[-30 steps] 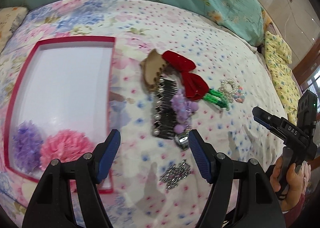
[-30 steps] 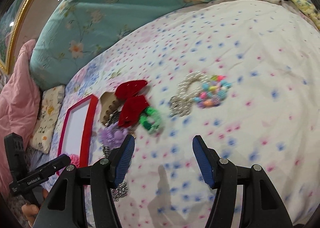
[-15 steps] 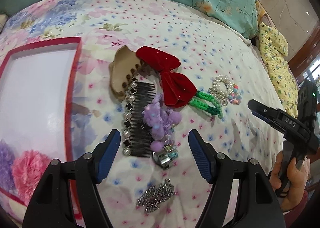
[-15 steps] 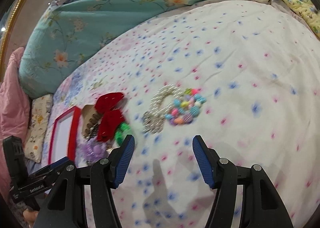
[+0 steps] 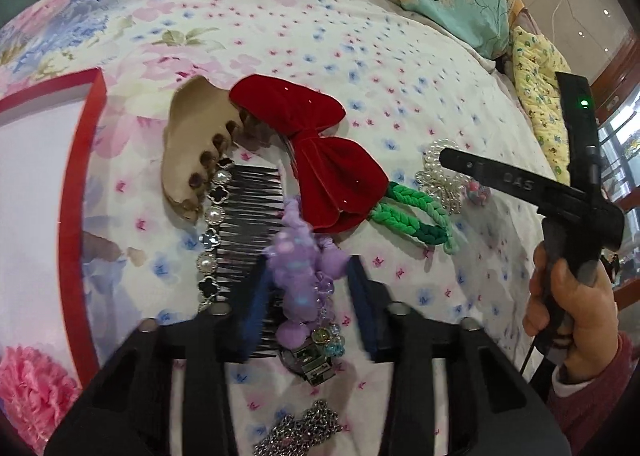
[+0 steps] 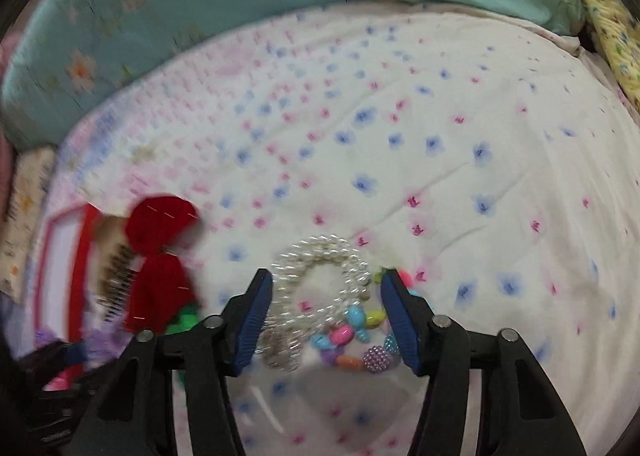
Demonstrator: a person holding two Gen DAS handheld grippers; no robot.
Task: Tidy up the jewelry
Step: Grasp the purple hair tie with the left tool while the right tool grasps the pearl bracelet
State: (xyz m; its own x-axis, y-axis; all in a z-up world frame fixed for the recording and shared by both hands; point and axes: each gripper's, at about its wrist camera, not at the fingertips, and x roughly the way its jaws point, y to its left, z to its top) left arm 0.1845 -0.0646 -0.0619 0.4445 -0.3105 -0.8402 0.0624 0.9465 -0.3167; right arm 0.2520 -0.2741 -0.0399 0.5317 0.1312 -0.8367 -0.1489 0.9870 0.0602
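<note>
In the left wrist view my left gripper (image 5: 310, 304) is closing around a purple pom-pom hair tie (image 5: 298, 276). Its blurred blue pads sit at the tie's two sides, and no squeeze shows. In the right wrist view my right gripper (image 6: 326, 316) is closing over a pearl bracelet (image 6: 320, 276) and a coloured bead bracelet (image 6: 352, 336), both between its pads with gaps left. The left wrist view also shows the right gripper (image 5: 520, 184), held in a hand (image 5: 568, 308), over the pearl bracelet (image 5: 436, 172).
On the floral bedspread lie a red velvet bow (image 5: 320, 152), a beige claw clip (image 5: 192, 152), a black pearl-trimmed comb (image 5: 240, 224), a green braided tie (image 5: 416, 212) and a silver chain (image 5: 300, 436). A red-rimmed box (image 5: 72, 216) at the left holds a pink pom-pom (image 5: 32, 388).
My left gripper moved forward and down over the purple hair tie, and its jaws narrowed sharply. My right gripper swung over the two bracelets and narrowed a little.
</note>
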